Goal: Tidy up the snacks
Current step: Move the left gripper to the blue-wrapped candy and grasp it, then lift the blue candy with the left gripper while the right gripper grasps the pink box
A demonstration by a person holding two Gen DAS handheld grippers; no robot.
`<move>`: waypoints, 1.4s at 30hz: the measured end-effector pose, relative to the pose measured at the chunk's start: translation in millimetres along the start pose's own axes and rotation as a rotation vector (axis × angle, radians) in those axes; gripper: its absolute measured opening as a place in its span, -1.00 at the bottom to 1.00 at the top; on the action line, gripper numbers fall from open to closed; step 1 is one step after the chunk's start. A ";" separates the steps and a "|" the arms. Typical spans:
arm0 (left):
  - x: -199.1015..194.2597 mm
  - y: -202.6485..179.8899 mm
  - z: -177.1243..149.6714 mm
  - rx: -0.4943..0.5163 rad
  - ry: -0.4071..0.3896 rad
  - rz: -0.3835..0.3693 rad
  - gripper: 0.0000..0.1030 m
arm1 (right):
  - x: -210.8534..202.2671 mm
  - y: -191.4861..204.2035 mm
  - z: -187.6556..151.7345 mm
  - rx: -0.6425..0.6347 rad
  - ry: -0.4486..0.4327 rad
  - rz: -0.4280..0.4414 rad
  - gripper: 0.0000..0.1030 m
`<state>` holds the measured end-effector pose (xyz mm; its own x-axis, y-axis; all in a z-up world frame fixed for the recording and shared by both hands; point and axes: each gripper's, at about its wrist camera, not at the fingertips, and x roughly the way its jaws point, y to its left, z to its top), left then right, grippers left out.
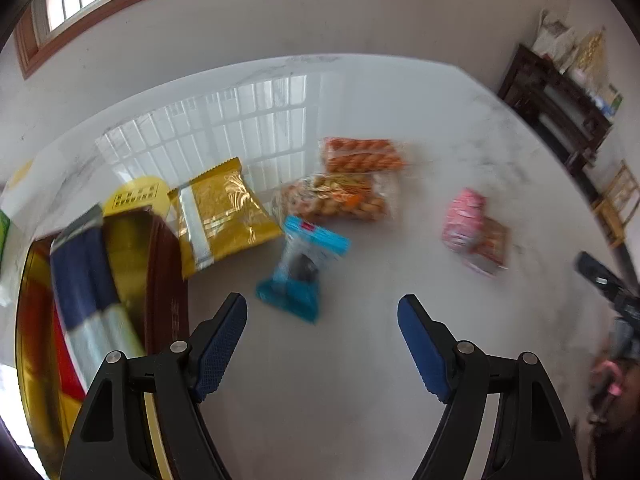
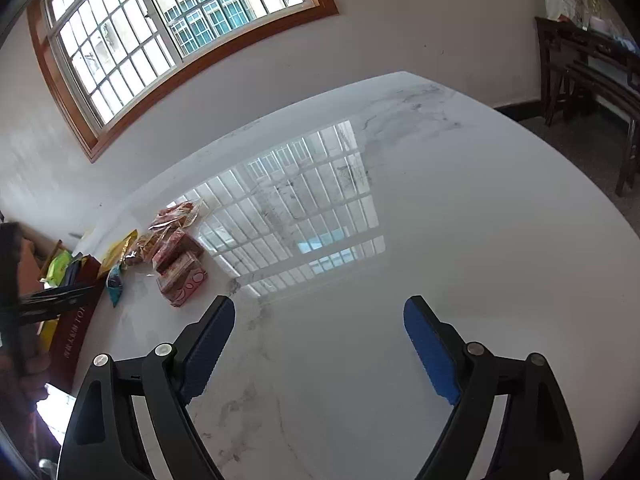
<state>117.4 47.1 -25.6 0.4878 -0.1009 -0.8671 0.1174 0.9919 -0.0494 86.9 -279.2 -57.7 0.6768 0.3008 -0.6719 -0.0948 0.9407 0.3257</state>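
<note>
Both jaws of the left hand-held gripper [image 1: 322,314] stand wide apart with nothing between them, above the white marble desk [image 1: 360,380]. Just ahead of it lies a blue snack pack [image 1: 302,274], blurred. To its left sits a dark red box [image 1: 166,280] with a gold lining, and a navy and silver packet [image 1: 90,292] lies tilted inside. A gold foil packet [image 1: 222,216] leans against the box's far corner. Beyond the blue pack lie two clear bags of orange twisted snacks [image 1: 340,196], one behind the other. Off to the right, well apart from these, is a pink packet [image 1: 466,218] resting on a flatter reddish one.

Right hand-held gripper [image 2: 318,314]: jaws likewise wide apart and empty, over bare desk, the snack cluster [image 2: 176,264] far to its left. A barred window [image 2: 168,36] shows on the wall.
</note>
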 end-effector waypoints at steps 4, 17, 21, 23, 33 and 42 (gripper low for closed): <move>22.3 5.0 8.0 -0.011 0.042 0.017 0.38 | 1.7 0.5 -0.8 -0.008 0.016 0.036 0.64; 38.9 -3.0 15.3 0.039 0.020 0.032 -0.28 | 4.7 -3.6 0.3 0.011 0.035 0.072 0.71; 22.5 -9.9 3.0 0.003 -0.011 0.009 -0.39 | 5.8 0.2 -0.3 -0.013 0.043 0.061 0.76; 9.1 -12.7 -6.4 -0.029 -0.035 -0.008 -0.39 | 6.0 0.6 -0.2 -0.018 0.045 0.061 0.77; -64.4 -39.4 -66.7 -0.088 -0.054 -0.165 -0.39 | 15.8 45.0 -3.6 -0.255 0.093 0.131 0.77; -88.8 -42.4 -86.6 -0.123 -0.034 -0.217 -0.39 | 64.3 108.2 13.5 -0.438 0.158 0.169 0.77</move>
<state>-5.8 20.7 10.5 0.4914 -0.3134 -0.8126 0.1178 0.9484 -0.2945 130.0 -160.1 -56.7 0.5100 0.4432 -0.7372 -0.5148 0.8439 0.1512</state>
